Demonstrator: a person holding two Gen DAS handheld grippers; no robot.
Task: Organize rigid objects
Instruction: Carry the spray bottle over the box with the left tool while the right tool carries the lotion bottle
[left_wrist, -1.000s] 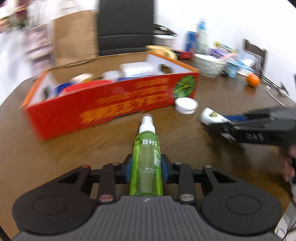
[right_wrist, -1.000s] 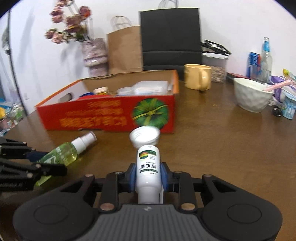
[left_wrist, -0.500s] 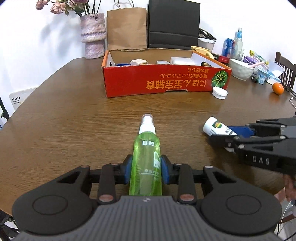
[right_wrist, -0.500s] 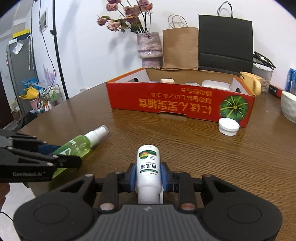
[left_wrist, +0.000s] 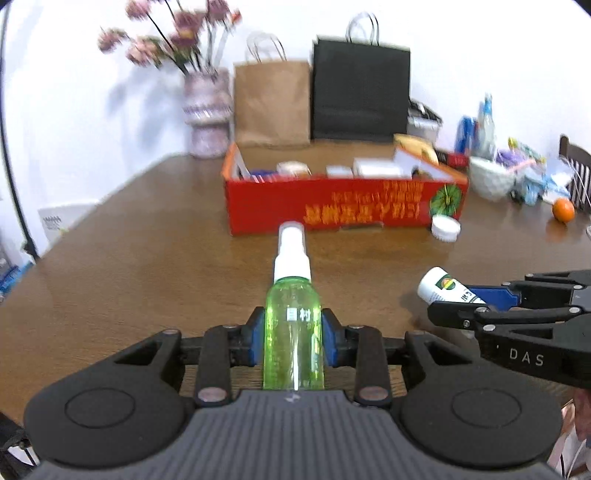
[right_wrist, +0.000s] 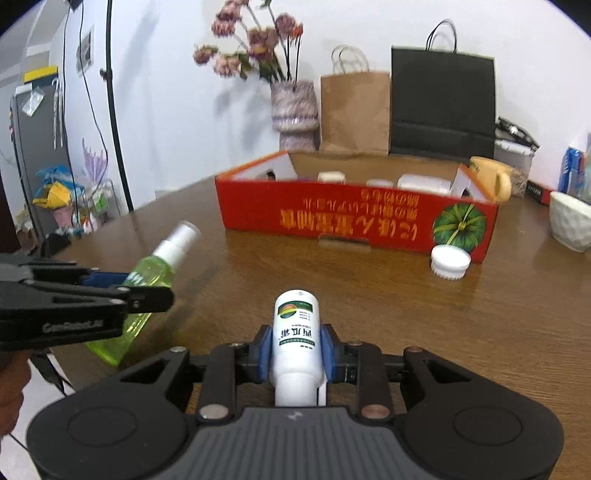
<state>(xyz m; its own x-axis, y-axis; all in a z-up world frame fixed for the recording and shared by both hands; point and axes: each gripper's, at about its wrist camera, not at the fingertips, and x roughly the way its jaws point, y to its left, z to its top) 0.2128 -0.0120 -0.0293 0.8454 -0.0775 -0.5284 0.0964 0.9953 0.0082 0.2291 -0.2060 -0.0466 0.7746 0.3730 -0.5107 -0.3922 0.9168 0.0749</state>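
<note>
**Two bottles held above the wooden table**

Above the near part of the wooden table (left_wrist: 129, 266), the left gripper (left_wrist: 293, 341) is clamped on a green spray bottle (left_wrist: 293, 332), white nozzle pointing toward the far red cardboard box (left_wrist: 332, 210). To its right, the right gripper (right_wrist: 295, 350) grasps a white bottle (right_wrist: 295, 339) between blue pads. A white lid (right_wrist: 450, 261) lies on the table just beside the box's near right corner. Small containers sit inside the box.
</note>
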